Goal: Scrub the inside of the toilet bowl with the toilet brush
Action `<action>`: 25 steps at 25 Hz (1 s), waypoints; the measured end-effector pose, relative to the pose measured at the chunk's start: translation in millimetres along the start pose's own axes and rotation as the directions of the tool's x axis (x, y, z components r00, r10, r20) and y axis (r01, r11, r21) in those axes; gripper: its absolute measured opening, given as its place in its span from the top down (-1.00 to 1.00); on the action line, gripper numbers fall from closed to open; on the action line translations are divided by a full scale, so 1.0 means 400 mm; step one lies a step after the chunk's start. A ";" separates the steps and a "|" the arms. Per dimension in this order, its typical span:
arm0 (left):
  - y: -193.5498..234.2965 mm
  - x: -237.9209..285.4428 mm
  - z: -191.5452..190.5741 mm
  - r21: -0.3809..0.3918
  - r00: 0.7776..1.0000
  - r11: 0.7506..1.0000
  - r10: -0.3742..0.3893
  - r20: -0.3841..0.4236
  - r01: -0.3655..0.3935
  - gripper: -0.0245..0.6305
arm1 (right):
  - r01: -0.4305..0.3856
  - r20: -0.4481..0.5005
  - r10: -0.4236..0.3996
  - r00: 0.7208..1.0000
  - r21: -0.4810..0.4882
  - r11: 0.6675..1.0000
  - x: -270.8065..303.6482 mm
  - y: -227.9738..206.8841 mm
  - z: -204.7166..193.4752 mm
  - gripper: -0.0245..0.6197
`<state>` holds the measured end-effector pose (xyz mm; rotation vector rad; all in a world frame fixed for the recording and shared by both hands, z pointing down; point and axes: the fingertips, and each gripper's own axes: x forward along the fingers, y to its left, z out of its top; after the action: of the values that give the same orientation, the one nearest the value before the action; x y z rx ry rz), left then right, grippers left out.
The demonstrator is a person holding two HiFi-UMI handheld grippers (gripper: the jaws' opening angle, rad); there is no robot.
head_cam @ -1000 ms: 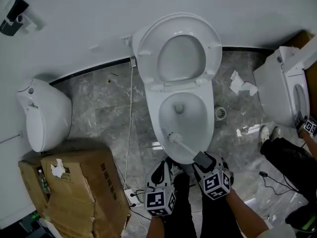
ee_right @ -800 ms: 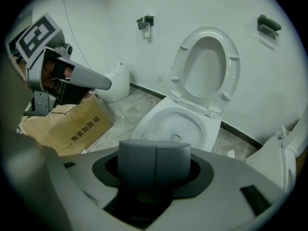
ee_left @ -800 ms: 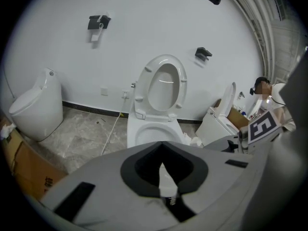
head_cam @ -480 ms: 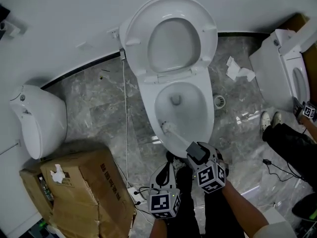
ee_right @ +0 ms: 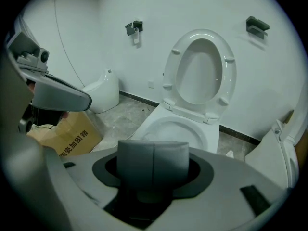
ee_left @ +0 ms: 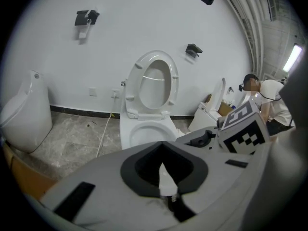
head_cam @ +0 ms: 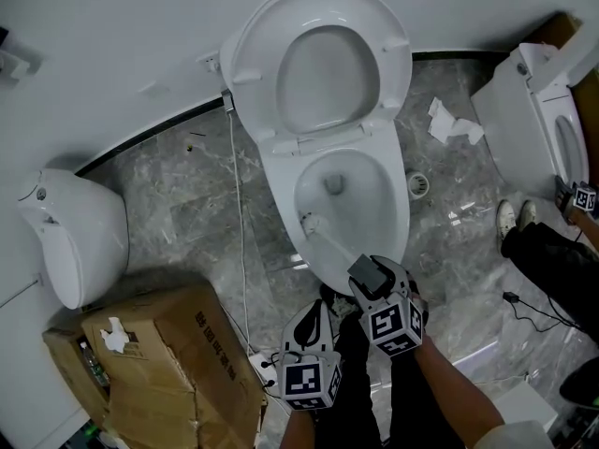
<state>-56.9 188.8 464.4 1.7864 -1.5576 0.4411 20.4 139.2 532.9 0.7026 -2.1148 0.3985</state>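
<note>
Brush [head_cam: 333,244] head sits in toilet bowl [head_cam: 403,215] w/ seat [head_cam: 261,75] up.

Grey marbled floor [head_cam: 178,204]. A white toilet [head_cam: 281,181] stands on it just ahead of the right gripper [head_cam: 368,274]. A cardboard box [head_cam: 178,363] sits left of the left gripper [head_cam: 314,314], with a thin cable [head_cam: 236,213] running between them. Crumpled paper [head_cam: 449,124] and a round drain [head_cam: 418,184] lie ahead of the right gripper, to its right.

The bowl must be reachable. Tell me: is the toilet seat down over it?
No, the toilet seat stands raised, leaving the bowl open.
</note>
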 end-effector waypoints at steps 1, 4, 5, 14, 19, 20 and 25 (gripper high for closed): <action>0.007 0.003 0.005 0.005 1.000 1.000 0.001 -0.001 -0.001 0.85 | 0.006 0.004 -0.006 1.000 0.003 1.000 0.005 -0.002 0.008 0.11; 0.027 0.009 0.017 0.000 1.000 1.000 0.002 -0.001 -0.002 0.85 | 0.020 0.015 -0.020 1.000 0.012 1.000 0.017 -0.005 0.028 0.11; 0.032 0.010 0.018 -0.001 1.000 1.000 0.002 -0.001 -0.002 0.85 | 0.024 0.016 -0.025 1.000 0.014 1.000 0.021 -0.006 0.031 0.11; 0.068 0.021 0.039 0.015 1.000 1.000 0.002 -0.015 -0.002 0.85 | 0.075 0.033 -0.076 0.997 0.024 0.997 0.070 -0.038 0.087 0.11; 0.082 0.048 0.031 0.040 0.998 0.999 -0.035 -0.044 0.036 0.85 | 0.153 0.059 -0.156 0.986 0.051 0.987 0.085 -0.103 0.140 0.11; 0.085 0.056 0.035 0.046 0.998 0.998 -0.034 -0.046 0.036 0.85 | 0.164 0.061 -0.168 0.984 0.066 0.984 0.089 -0.122 0.150 0.11; 0.081 0.066 0.068 0.075 0.999 0.996 -0.041 -0.037 0.043 0.85 | 0.204 0.049 -0.212 0.976 0.136 0.970 0.095 -0.200 0.163 0.11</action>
<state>-87.7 150.3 472.8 1.8556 -1.4945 0.5148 9.8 29.8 527.7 1.0151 -2.0614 0.4051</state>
